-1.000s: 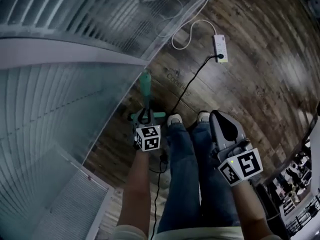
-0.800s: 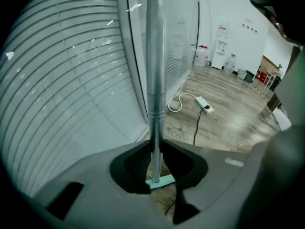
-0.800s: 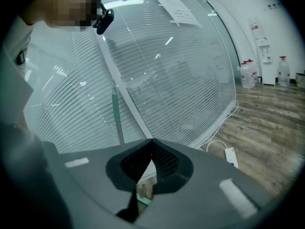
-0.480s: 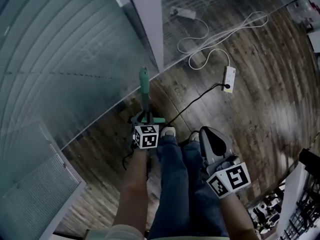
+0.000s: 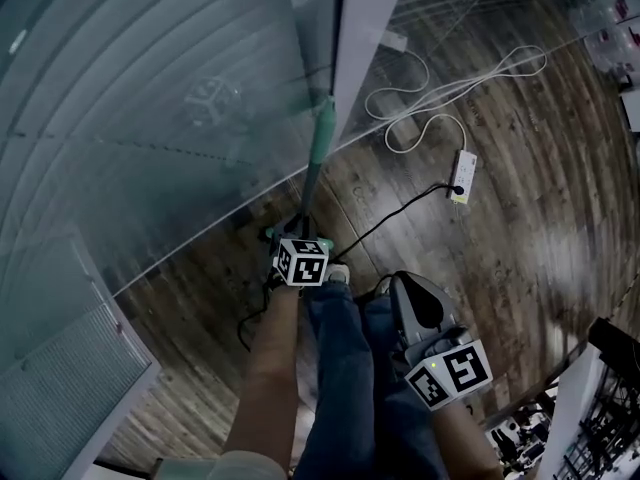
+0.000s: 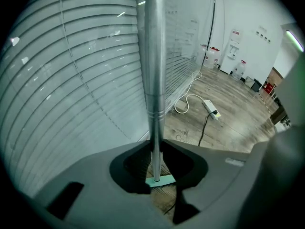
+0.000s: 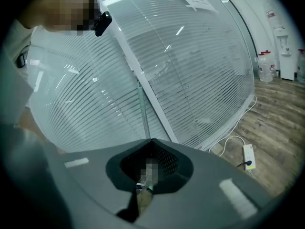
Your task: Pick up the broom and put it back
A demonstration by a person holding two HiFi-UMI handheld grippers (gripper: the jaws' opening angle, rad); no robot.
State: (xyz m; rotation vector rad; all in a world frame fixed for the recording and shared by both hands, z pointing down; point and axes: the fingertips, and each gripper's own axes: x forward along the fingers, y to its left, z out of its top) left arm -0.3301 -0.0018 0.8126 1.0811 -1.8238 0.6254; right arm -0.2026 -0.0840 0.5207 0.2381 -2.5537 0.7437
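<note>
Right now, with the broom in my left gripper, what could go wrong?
The broom stands in the left gripper, close beside the glass wall; a swing could knock the pane. The black cable runs past your feet and the broom's head; it could snag or trip you.

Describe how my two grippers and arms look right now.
The left gripper and right gripper are grey moulded shells, each topped by a white cube with black square markers. The right shell shows a dark teardrop opening, and a small green light glows on its cube. Forearms are bare below a pale short sleeve; the person wears blue jeans.
</note>
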